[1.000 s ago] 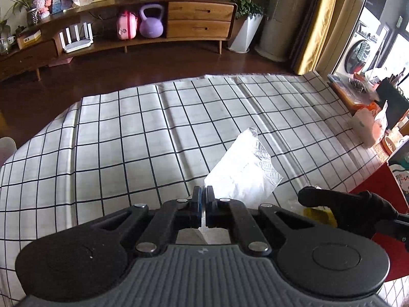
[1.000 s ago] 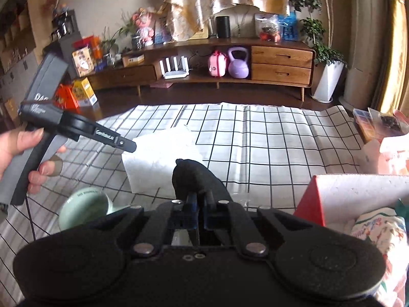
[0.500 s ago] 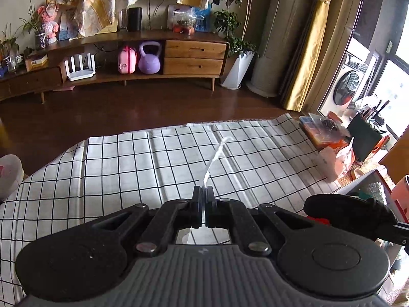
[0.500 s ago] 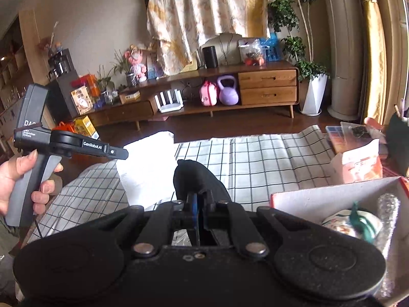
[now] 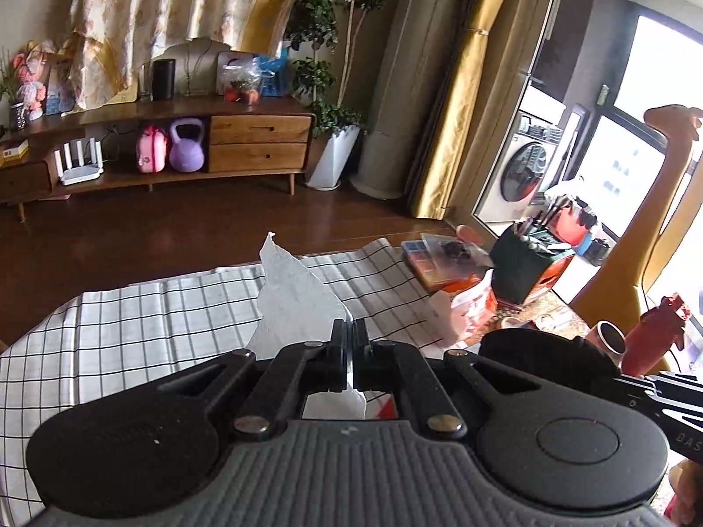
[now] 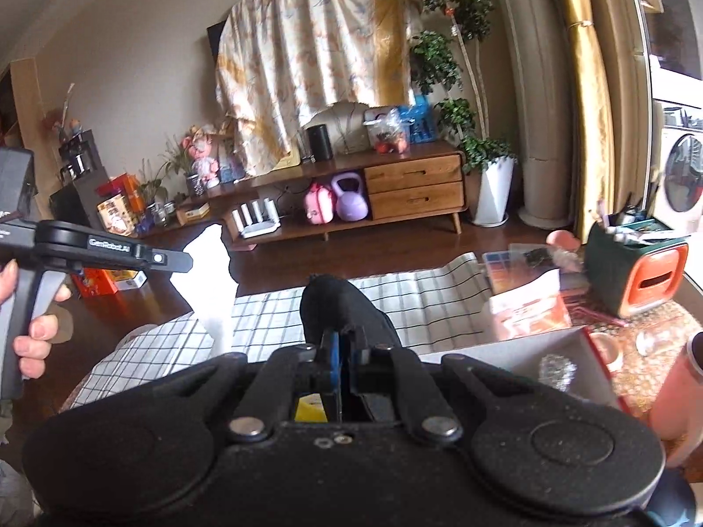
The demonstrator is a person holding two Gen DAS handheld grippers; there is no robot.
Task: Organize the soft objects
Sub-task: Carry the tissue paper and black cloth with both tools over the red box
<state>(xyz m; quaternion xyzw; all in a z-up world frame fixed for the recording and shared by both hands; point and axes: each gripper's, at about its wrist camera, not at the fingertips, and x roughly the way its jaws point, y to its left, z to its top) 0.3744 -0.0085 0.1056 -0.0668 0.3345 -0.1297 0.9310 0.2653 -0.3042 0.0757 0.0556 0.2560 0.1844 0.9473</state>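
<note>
Left gripper (image 5: 350,336) — we pinch a white tissue (image 5: 295,294) above the checked cloth (image 5: 132,329). Right gripper (image 6: 344,342) — we clamp a black sock (image 6: 338,307) near the box (image 6: 505,353) at the cloth's right edge.

Ahead of both grippers the checked cloth (image 5: 145,325) lies bare and open to a pass, while to the right a white box (image 6: 518,353), a paper bag (image 5: 465,307) and a green holder (image 6: 632,268) crowd the table edge, close together.
</note>
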